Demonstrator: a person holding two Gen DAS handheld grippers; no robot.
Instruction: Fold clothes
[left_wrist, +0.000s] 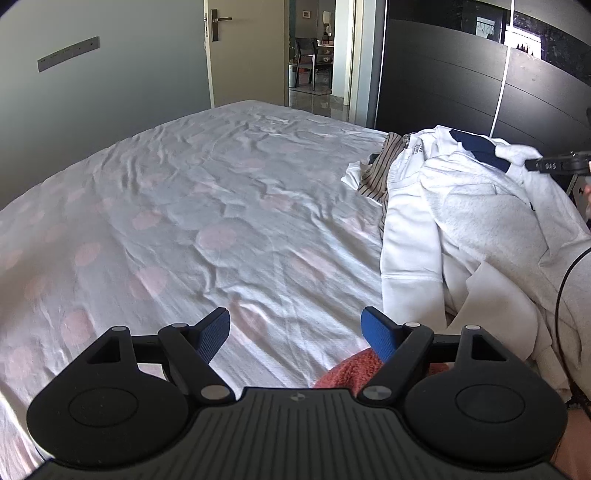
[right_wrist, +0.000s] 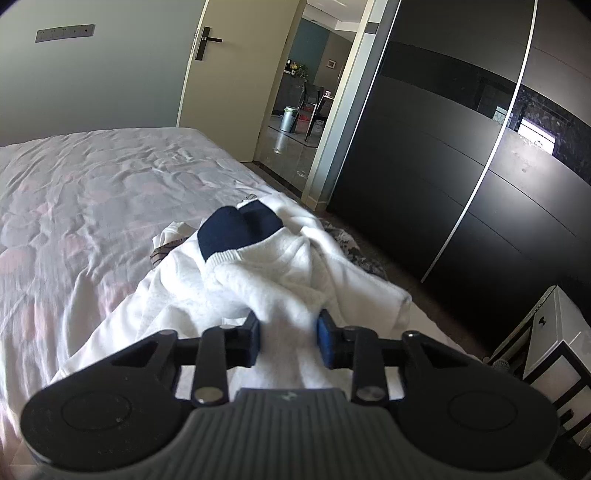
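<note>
A white sweatshirt (left_wrist: 472, 221) with a navy blue patch (left_wrist: 480, 147) lies crumpled on the right side of the bed (left_wrist: 207, 206). A striped garment (left_wrist: 376, 173) pokes out from under its far edge. In the right wrist view, my right gripper (right_wrist: 290, 338) is shut on a bunched fold of the white sweatshirt (right_wrist: 266, 273), whose navy patch (right_wrist: 236, 229) sits just ahead. My left gripper (left_wrist: 295, 332) hovers open over the sheet, left of the pile, with nothing between its fingers. A reddish cloth (left_wrist: 351, 373) shows beneath its right finger.
The bed sheet is wrinkled, white with pale pink dots. A dark sliding wardrobe (right_wrist: 461, 166) stands along the right. An open door (right_wrist: 236, 81) leads to another room. A white side cabinet (right_wrist: 554, 343) and a patterned rug (right_wrist: 354, 247) are by the bed's right edge.
</note>
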